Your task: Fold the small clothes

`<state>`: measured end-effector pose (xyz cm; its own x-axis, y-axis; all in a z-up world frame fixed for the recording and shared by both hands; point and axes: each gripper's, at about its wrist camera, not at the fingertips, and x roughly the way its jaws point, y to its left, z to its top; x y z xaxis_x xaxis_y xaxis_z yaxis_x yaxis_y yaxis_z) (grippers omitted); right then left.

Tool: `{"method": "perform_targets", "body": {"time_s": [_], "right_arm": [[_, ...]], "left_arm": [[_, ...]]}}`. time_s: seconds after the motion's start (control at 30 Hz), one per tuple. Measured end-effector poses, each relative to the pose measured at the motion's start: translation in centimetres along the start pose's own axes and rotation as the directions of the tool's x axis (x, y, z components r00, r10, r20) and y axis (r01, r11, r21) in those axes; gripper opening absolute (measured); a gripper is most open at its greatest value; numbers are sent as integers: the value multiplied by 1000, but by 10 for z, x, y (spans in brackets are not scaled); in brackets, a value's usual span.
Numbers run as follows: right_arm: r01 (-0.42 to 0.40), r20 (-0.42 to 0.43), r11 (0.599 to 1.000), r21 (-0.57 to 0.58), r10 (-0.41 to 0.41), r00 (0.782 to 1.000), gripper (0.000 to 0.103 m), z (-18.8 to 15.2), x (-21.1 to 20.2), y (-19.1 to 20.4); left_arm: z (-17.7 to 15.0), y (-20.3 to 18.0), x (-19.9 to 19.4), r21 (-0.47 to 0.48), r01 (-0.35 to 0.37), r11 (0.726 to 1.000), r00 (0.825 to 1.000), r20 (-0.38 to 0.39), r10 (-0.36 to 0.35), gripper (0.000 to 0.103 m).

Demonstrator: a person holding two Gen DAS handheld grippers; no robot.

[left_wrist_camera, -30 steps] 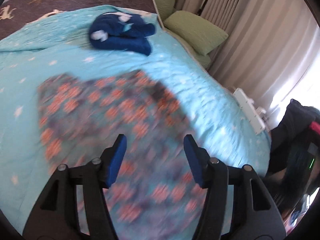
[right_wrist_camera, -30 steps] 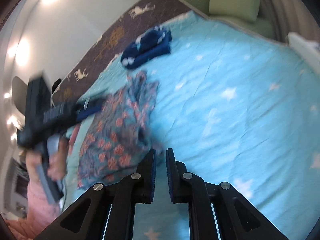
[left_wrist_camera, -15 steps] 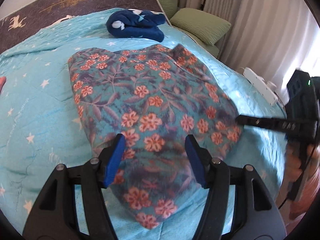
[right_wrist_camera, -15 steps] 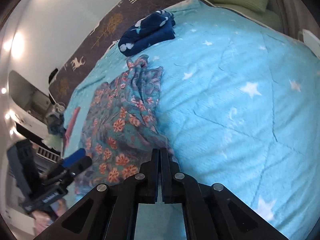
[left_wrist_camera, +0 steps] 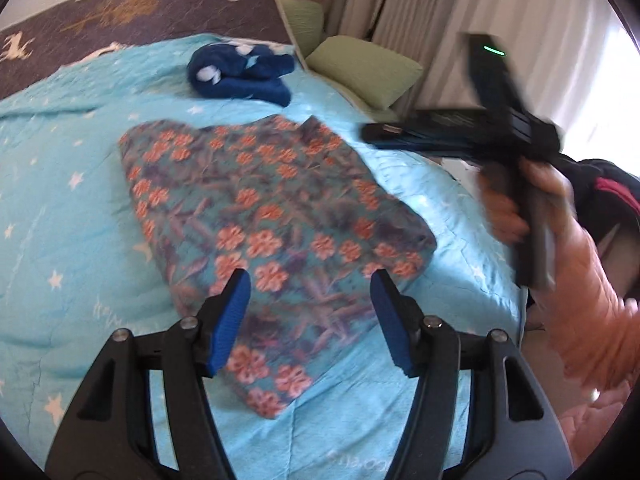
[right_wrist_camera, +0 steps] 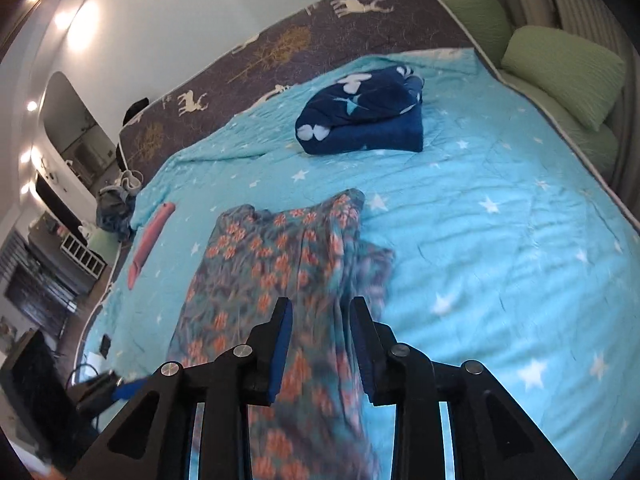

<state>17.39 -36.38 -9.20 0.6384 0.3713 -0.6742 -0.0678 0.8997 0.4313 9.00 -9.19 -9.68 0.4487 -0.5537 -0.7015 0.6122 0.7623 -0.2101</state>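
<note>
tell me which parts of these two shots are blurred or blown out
Left wrist view: the right gripper and the hand holding it are motion-smeared, the floral garment slightly soft, and the window is blown out white. Right wrist view: the floral garment's near end is streaked with blur between the open fingers, ceiling lights glare on the wall, and the folded navy garment stays sharp.

on the bed there is one floral garment (left_wrist_camera: 264, 216), one dark blue folded cloth (right_wrist_camera: 364, 120) and one light blue star blanket (right_wrist_camera: 500, 240). two green pillows (right_wrist_camera: 560, 68) lie at the side. there are two grippers, the left gripper (left_wrist_camera: 310, 320) and the right gripper (right_wrist_camera: 320, 344). one pink object (right_wrist_camera: 150, 240) lies near the blanket edge.
</note>
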Motion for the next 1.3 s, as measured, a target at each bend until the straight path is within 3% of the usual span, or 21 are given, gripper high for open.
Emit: {"method": "perform_targets", "body": {"time_s": [0.13,0.17,0.2,0.27,0.37,0.4,0.47,0.5,0.57,0.63,0.7,0.73,0.8,0.83,0.97,1.1,1.17,1.23,1.3], "right_arm": [[-42,-23,998,49,43,999,29,27,38,-6],[-41,-28,998,54,43,999,24,29,50,-9],[-8,-36,998,62,11,999,12,30,63,-16],[91,-76,993,79,-85,993,11,23,86,-37],[7,-42,990,140,-1,999,8,16,86,-58],[20,-41,989,144,-14,999,10,17,81,-59],[156,-29,981,115,-154,988,14,18,67,-56],[173,-14,979,106,-173,985,14,17,58,-53],[53,13,992,116,-55,998,14,12,32,-46],[-95,25,992,80,93,995,14,1,11,-28],[-181,-12,983,43,182,983,14,-11,6,-10],[-192,-74,981,31,194,978,14,-23,10,-1],[-67,-136,998,20,69,988,6,-45,25,-3],[-59,-121,998,36,63,991,1,-53,28,-10],[-130,-50,975,180,142,989,0,-69,8,-27],[-89,-36,991,102,93,995,7,-81,-26,-7],[-118,-19,991,65,119,993,7,-87,-40,0],[-155,-30,987,47,156,987,8,-94,-45,4],[-87,-92,995,47,91,992,10,-102,-32,0]], "left_arm": [[-9,1,25,1,29,1000,996,-79,-28,66],[-12,3,29,-1,28,1000,996,-90,-28,66],[-16,4,33,0,26,1000,995,-93,-26,66],[-19,4,34,14,36,999,996,-78,-35,67],[-20,3,32,43,54,998,995,-83,-50,70],[-20,2,33,51,53,997,995,-86,-48,71],[-20,1,33,52,48,998,995,-86,-43,71],[-20,-1,32,48,46,998,996,-83,-42,71],[-19,1,32,36,52,998,996,-77,-49,71],[-19,2,31,24,56,998,996,-76,-54,71],[-20,2,30,20,52,998,996,-79,-50,71],[-21,2,29,19,49,999,996,-78,-47,71],[-25,1,26,16,46,999,996,-73,-45,71],[-27,1,24,15,41,999,996,-74,-40,71],[-37,1,12,24,18,1000,997,-71,-16,71],[-35,7,-8,-21,29,999,999,-40,-30,71],[-35,10,-20,-34,29,999,1000,-9,-30,71],[-40,13,-22,-19,-18,1000,1000,-15,17,71],[-46,17,-9,-10,-90,996,994,-64,89,71]]}}
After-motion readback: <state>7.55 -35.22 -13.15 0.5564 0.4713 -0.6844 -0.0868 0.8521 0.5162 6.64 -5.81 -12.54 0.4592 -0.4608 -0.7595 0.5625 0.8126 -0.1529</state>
